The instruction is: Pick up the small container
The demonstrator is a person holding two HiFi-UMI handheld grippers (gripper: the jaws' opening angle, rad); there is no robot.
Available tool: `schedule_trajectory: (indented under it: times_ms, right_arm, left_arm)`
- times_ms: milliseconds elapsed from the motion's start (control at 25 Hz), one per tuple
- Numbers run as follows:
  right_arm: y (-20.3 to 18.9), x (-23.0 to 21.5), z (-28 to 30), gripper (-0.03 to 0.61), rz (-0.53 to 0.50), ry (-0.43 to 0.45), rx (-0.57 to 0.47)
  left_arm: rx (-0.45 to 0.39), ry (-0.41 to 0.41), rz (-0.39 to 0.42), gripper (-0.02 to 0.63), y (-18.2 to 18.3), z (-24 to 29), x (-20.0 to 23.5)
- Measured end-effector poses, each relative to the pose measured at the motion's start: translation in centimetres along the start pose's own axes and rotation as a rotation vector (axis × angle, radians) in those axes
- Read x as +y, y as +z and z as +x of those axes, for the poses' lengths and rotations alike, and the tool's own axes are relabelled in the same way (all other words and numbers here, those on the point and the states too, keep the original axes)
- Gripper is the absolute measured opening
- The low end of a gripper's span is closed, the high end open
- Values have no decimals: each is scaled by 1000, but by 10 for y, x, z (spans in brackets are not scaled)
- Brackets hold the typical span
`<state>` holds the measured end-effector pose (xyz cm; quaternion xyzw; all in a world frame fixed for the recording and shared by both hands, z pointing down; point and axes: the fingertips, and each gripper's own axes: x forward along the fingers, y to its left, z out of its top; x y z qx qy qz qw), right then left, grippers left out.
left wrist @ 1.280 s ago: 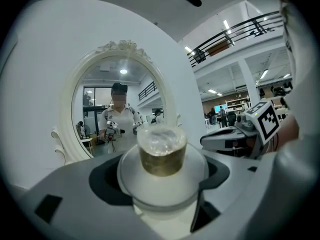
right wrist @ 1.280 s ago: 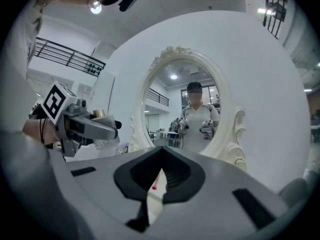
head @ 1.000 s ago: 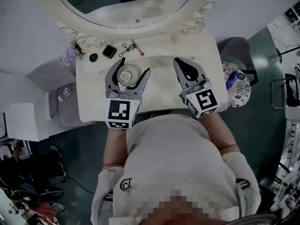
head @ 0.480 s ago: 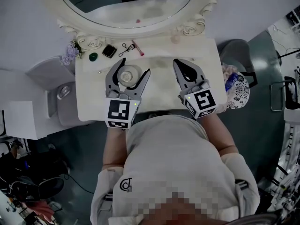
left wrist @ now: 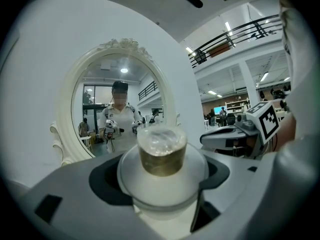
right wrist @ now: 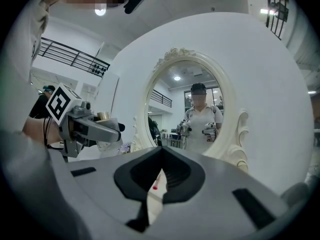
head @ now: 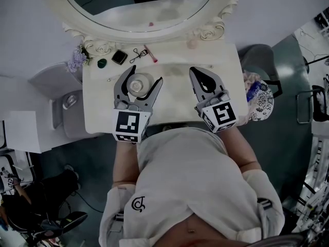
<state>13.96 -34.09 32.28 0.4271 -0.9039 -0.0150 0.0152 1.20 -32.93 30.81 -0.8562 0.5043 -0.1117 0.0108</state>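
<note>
The small container point(head: 138, 84), a squat white jar with a gold band and a clear domed top, sits between the jaws of our left gripper point(head: 144, 74), over the left half of the dressing table point(head: 175, 109). In the left gripper view its round body fills the space between the two dark pads, and we read them as pressed against its sides, so this gripper is clamped on the jar with its jaws spread wide. We cannot tell whether the jar rests on the tabletop or is just clear of it.

Just to the right, well apart from the jar, our right gripper point(head: 197, 71) hovers over the table with its jaws drawn together at the tips and nothing between them.

Further back, along the table's far edge, lie a green bit point(head: 102, 63), a black square case point(head: 120, 56), an eyelash curler point(head: 136, 52) and a pink stick point(head: 151, 52). Purple flowers point(head: 77, 60) stand at the left corner, and behind everything rises the oval mirror point(head: 139, 9) in its ornate white frame.
</note>
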Motion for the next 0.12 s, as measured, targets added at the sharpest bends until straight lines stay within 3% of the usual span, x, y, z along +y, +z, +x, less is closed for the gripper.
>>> schedule_trajectory:
  times_ms: [120]
  right_arm:
    - [2, -3, 1, 3, -8, -9, -3]
  left_arm:
    - [-6, 2, 1, 351, 3, 0, 4]
